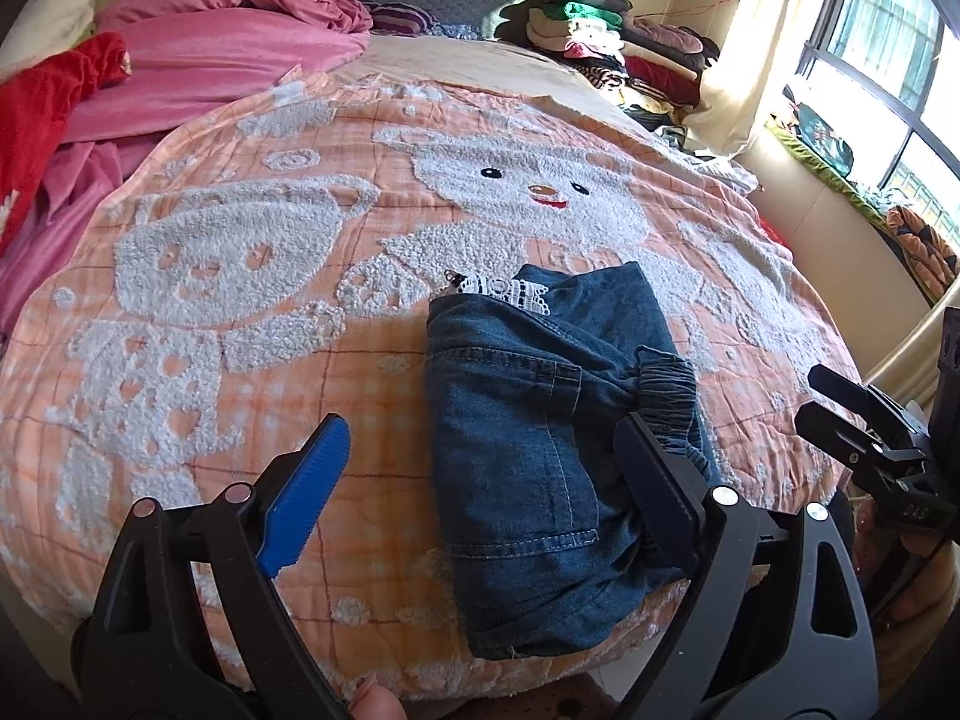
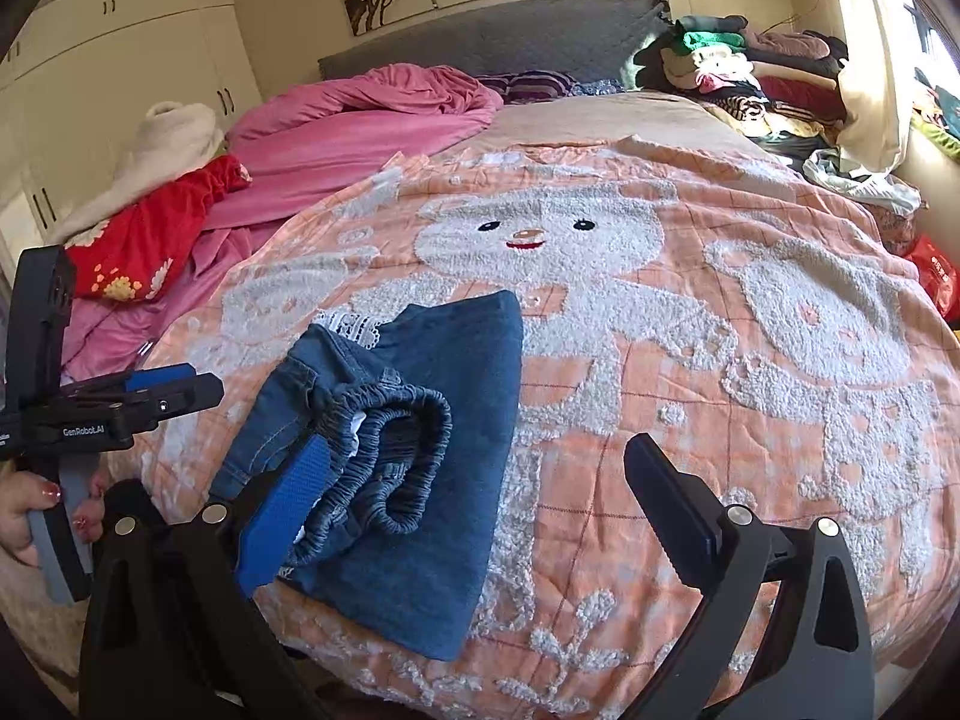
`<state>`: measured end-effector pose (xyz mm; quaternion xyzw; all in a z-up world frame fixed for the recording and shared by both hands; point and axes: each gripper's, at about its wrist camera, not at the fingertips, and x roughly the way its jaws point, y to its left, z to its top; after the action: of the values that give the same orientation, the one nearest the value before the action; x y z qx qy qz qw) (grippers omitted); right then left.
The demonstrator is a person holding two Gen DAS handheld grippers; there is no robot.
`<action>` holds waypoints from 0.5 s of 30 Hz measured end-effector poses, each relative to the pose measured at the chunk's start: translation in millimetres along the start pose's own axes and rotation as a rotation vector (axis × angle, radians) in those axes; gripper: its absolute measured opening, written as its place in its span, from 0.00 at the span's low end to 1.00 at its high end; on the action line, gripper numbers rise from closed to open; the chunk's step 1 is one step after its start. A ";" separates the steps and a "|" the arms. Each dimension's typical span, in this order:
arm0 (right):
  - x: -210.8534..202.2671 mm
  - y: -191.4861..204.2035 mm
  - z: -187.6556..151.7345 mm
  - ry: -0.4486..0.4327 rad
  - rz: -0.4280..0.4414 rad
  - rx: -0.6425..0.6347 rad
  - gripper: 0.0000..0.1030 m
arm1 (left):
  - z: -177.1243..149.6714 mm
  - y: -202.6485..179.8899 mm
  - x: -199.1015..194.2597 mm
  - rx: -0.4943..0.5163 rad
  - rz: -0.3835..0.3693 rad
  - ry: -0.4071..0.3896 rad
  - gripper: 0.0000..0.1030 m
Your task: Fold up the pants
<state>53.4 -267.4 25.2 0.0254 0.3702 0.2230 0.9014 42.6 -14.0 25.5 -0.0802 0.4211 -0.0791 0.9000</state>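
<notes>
The blue denim pants (image 1: 540,444) lie folded in a compact bundle on the orange bear-pattern blanket (image 1: 252,276), near the bed's front edge. Their elastic waistband (image 2: 390,456) faces the right side, and white lace (image 1: 510,289) peeks out at the far end. My left gripper (image 1: 480,468) is open and hovers over the near part of the bundle, its right finger (image 1: 660,498) above the denim. My right gripper (image 2: 480,504) is open, its blue-padded left finger (image 2: 288,510) at the waistband. The pants also show in the right wrist view (image 2: 444,420).
A pink quilt (image 1: 228,60) and red garment (image 1: 42,114) lie at the bed's far left. A pile of clothes (image 1: 612,42) sits at the far right by the grey headboard (image 2: 492,42). A window (image 1: 888,60) is on the right, wardrobes (image 2: 120,60) on the left.
</notes>
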 end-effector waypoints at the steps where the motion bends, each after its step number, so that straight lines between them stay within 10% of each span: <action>1: 2.6 -1.8 -0.8 0.008 -0.004 0.004 0.95 | -0.5 0.7 2.7 -0.002 0.001 0.006 0.80; 15: 29.5 -13.7 -15.8 0.096 -0.021 0.047 0.95 | -15.9 -0.8 30.1 -0.044 -0.050 0.057 0.80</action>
<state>66.4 -269.2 -8.5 0.0320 0.4182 0.2058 0.8842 49.4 -22.3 -6.8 -0.1081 0.4463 -0.0943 0.8833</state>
